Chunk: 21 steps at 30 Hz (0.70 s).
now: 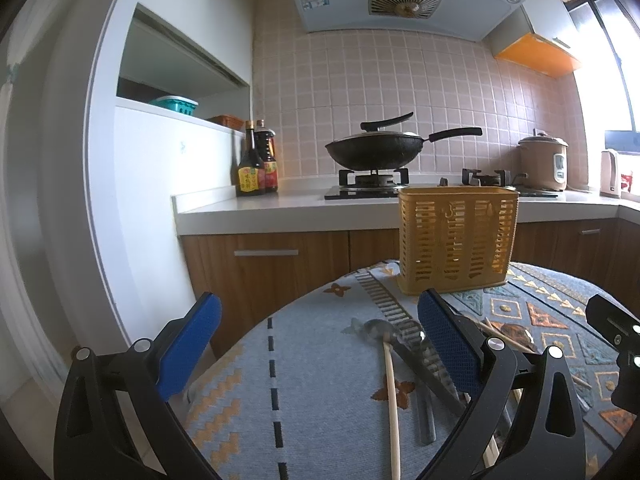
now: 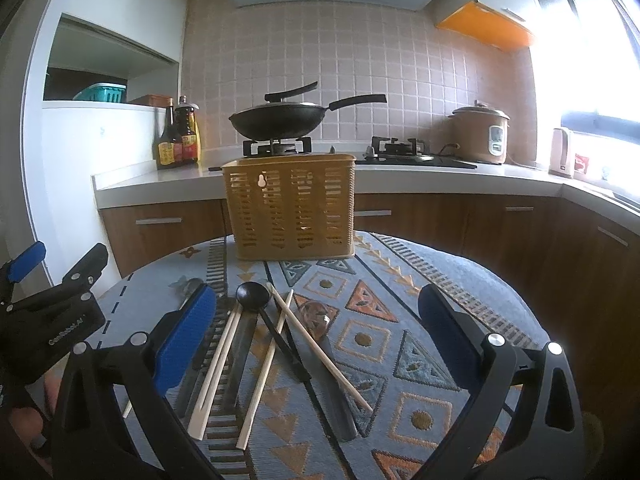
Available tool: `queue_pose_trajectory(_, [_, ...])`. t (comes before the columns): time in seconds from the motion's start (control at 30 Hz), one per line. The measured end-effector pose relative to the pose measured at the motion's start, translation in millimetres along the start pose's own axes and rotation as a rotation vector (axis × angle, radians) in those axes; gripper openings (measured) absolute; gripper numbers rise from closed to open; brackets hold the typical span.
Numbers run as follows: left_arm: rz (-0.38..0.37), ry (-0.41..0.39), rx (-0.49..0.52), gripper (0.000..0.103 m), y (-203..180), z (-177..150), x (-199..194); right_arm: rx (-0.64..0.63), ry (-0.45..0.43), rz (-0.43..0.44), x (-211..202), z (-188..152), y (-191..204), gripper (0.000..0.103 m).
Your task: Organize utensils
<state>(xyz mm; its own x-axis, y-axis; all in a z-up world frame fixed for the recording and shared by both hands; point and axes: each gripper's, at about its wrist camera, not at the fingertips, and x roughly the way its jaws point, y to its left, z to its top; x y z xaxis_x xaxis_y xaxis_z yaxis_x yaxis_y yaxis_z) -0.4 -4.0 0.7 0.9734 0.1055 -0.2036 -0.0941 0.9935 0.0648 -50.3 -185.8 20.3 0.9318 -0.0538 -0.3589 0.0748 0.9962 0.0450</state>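
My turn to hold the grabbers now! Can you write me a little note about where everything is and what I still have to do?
Left gripper: jaws open, holding nothing, above the table's left edge.
Right gripper: jaws open, holding nothing, over the utensil pile.
Yellow slotted holder: upright at the far side of the patterned tablecloth; no utensil shows in it.
Utensils lie loose in front of it: black spoon, wooden chopsticks, a metal spoon and some dark-handled pieces.
Done: nothing sorted yet.
Left: pick up each utensil and stand it in the holder.
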Motion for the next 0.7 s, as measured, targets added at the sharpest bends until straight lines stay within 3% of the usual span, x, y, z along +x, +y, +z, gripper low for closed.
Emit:
queue_pose_trajectory(0.2, [-0.014, 0.035, -0.025, 0.096, 4, -1, 7, 0.015, 0.037, 0.041, 4, 0, -3, 0.096])
queue_pose_trajectory(0.33, [-0.075, 0.107, -0.021, 0.095, 9, -1, 18, 0.072, 0.106, 0.068, 13, 0, -15, 0.096])
queue_pose_trajectory(0.43, [-0.142, 0.187, 0.046, 0.09, 8, 2, 27, 0.138, 0.203, 0.078, 25, 3, -28, 0.096])
queue_pose_trajectory(0.53, [-0.237, 0.29, 0.106, 0.082, 7, 8, 40, 0.139, 0.233, 0.099, 29, 11, -29, 0.096])
queue_pose_trajectory(0.7, [-0.414, 0.523, 0.213, 0.064, -5, 9, 70, -0.007, 0.358, 0.126, 50, 29, -19, 0.096])
